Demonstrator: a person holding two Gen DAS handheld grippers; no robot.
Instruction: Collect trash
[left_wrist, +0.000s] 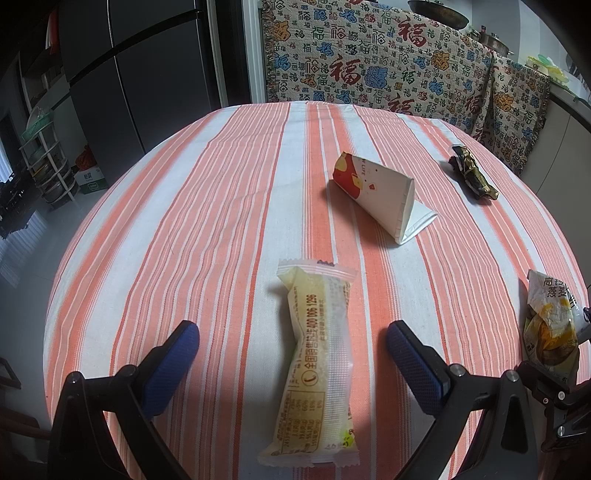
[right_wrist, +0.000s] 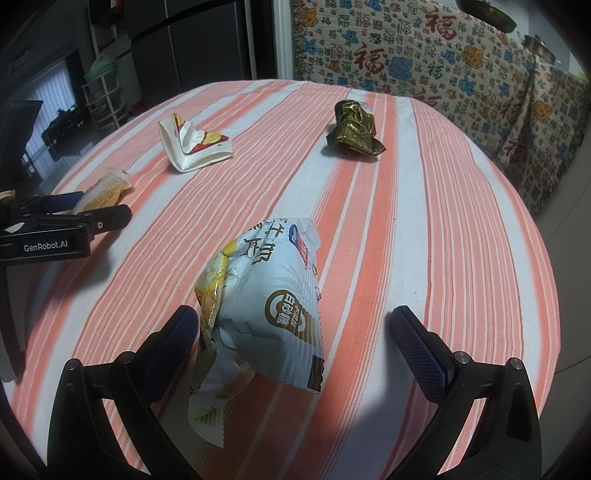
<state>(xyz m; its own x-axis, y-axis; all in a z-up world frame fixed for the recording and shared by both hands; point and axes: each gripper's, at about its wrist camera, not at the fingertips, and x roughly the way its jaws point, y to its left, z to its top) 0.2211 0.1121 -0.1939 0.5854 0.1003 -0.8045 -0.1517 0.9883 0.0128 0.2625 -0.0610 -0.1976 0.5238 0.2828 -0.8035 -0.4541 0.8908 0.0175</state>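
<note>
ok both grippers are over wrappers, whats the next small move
Probably close both sets of jaws. The left gripper straddles the long pale yellow plastic wrapper and the right gripper straddles the crumpled pale blue snack bag, each open around trash lying loose on the striped tablecloth.

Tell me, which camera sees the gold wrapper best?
The right wrist view: the gold wrapper sits crumpled near the middle of the picture, large and clear. In the left wrist view it lies small, dark and stretched near the right edge of the table.

This is a home kitchen. Past the tongs stand a big dark fridge (left_wrist: 122, 74), a striped table (left_wrist: 221, 184), and pots (left_wrist: 495, 40).
</note>
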